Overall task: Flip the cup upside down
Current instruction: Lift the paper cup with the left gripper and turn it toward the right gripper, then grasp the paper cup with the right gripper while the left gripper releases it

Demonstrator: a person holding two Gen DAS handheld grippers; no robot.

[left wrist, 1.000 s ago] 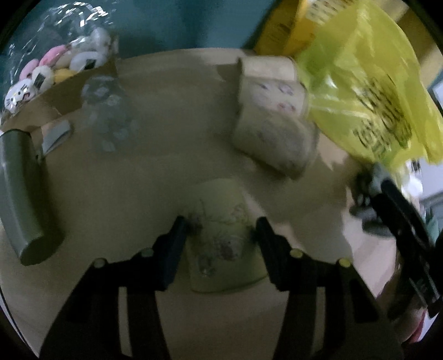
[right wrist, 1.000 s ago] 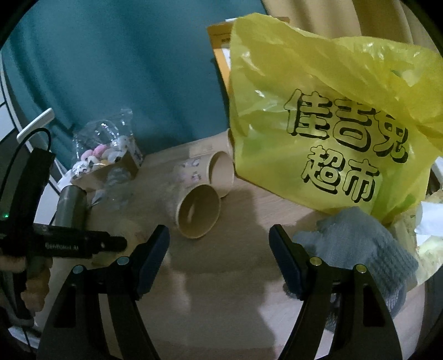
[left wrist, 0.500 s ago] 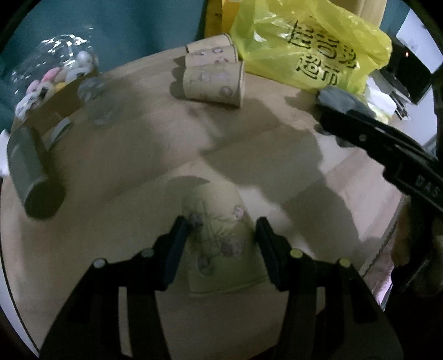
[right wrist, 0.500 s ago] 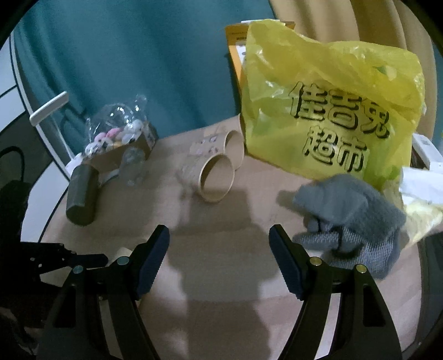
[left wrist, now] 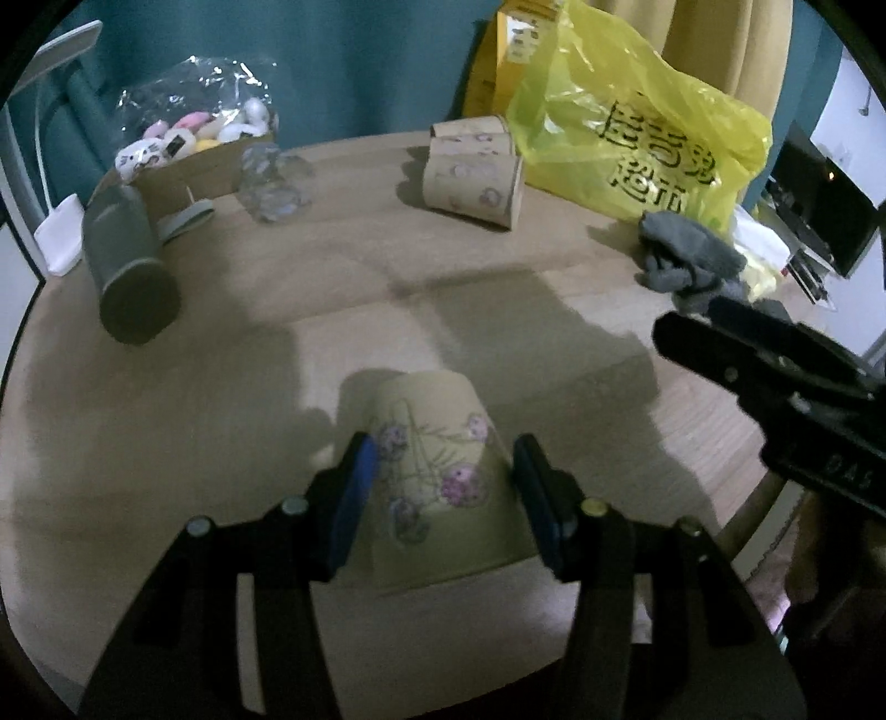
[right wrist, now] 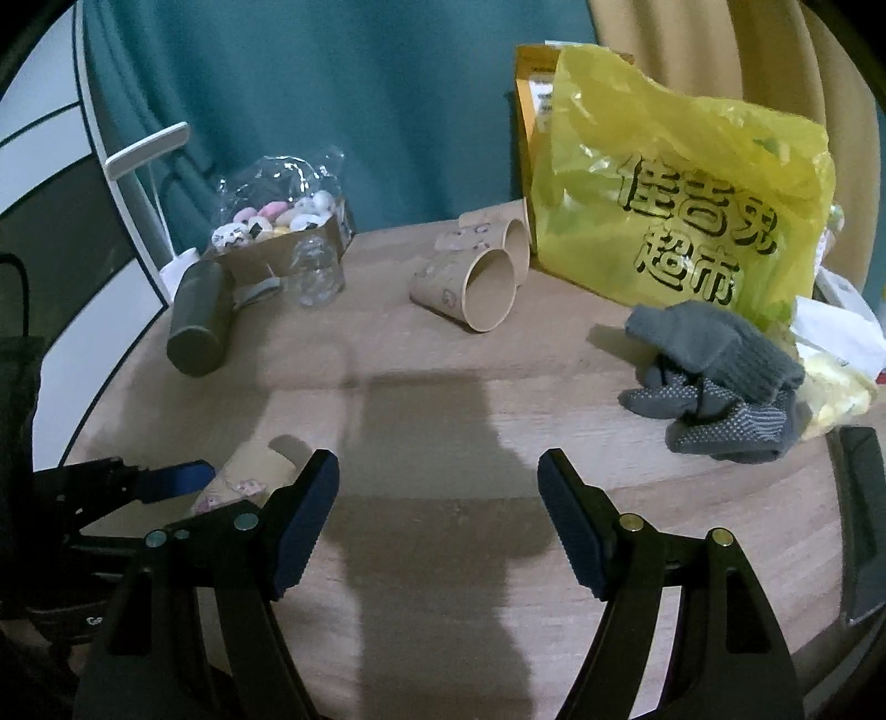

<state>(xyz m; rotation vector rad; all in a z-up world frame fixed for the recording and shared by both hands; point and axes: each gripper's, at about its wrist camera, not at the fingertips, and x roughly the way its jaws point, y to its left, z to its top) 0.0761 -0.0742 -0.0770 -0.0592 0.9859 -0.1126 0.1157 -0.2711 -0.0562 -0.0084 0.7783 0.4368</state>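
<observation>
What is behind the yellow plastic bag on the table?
Behind the yellow bag stands an orange-yellow box, with a beige curtain farther back. The bag covers most of the box.

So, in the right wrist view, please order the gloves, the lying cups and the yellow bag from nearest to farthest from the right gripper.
1. Gloves, to the right.
2. Lying cups, ahead at centre.
3. Yellow bag, at the back right.

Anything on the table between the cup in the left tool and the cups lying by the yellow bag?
Nothing: the left wrist view shows only bare, shadowed table between the held cup and the lying cups.
</observation>
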